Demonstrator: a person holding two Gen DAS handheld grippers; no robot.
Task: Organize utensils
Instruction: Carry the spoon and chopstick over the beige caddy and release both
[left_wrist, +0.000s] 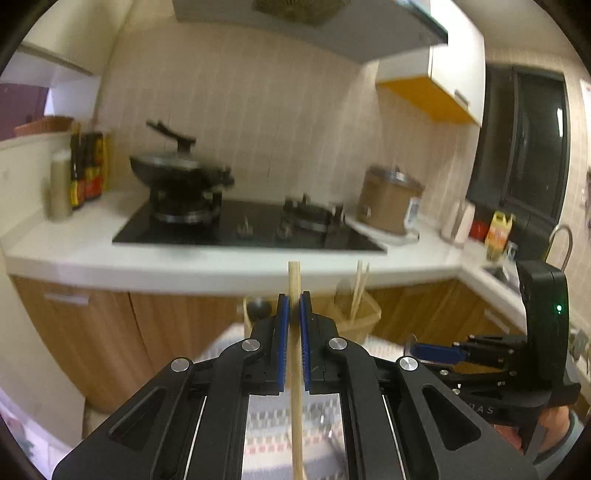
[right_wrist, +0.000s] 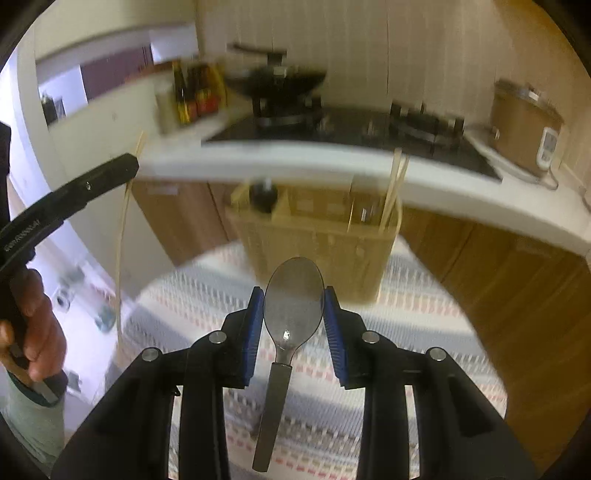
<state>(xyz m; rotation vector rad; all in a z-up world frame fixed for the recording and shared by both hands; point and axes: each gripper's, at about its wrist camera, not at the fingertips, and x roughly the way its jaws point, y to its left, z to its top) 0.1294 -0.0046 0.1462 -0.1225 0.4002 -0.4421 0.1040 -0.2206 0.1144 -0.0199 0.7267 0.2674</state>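
Observation:
My left gripper (left_wrist: 294, 301) is shut on a pale wooden chopstick (left_wrist: 294, 365), which stands nearly upright between its blue pads. My right gripper (right_wrist: 294, 295) is shut on the bowl of a metal spoon (right_wrist: 293, 306); the dark handle hangs down toward the camera. Ahead of both stands a tan utensil holder (right_wrist: 321, 240) with compartments on a round table with a striped cloth (right_wrist: 424, 314). Two chopsticks (right_wrist: 395, 188) lean in its right compartment. In the left wrist view the right gripper (left_wrist: 421, 349) shows at the right. In the right wrist view the left gripper (right_wrist: 129, 166) shows at the left, holding the chopstick (right_wrist: 120, 266).
Behind the table runs a white kitchen counter (left_wrist: 221, 262) with a black hob, a wok (left_wrist: 177, 170), sauce bottles (left_wrist: 86, 170) and a brown cooker (left_wrist: 389, 199). Wooden cabinet doors lie below. A sink tap (left_wrist: 561, 243) is at the far right. A person's hand (right_wrist: 35, 325) grips the left tool.

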